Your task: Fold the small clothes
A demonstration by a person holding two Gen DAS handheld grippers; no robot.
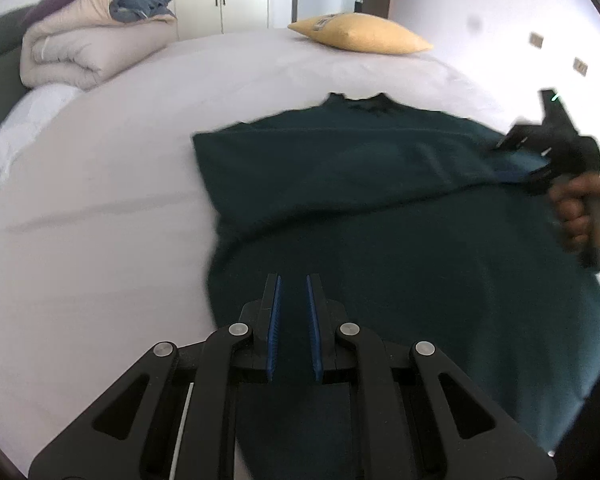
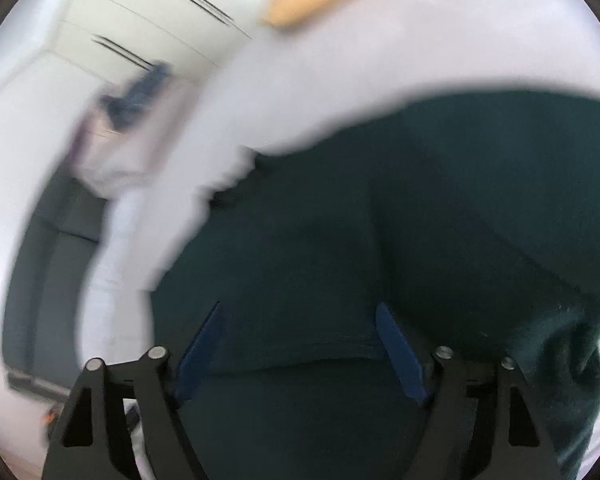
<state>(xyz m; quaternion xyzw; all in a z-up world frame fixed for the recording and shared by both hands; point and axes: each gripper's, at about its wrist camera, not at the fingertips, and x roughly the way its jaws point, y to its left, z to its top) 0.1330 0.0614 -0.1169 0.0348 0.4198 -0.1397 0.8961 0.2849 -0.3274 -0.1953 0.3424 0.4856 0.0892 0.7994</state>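
Dark green top (image 1: pixel 380 208) lies spread on the bed (image 1: pixel 120 200), beneath both tongs. Left tongs (image 1: pixel 293 280) narrowly parted, empty. Right tongs (image 2: pixel 300 312) wide apart, empty. Hem edge should be pinched cleanly, single layer avoided.

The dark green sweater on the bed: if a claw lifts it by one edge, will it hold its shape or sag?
Probably sag: the sweater lies limp on the bed, one part already doubled over with a soft crease. It looks thick, so likely somewhat heavy for one claw. Its knit surface seems unlikely to slip from the left claw pads.
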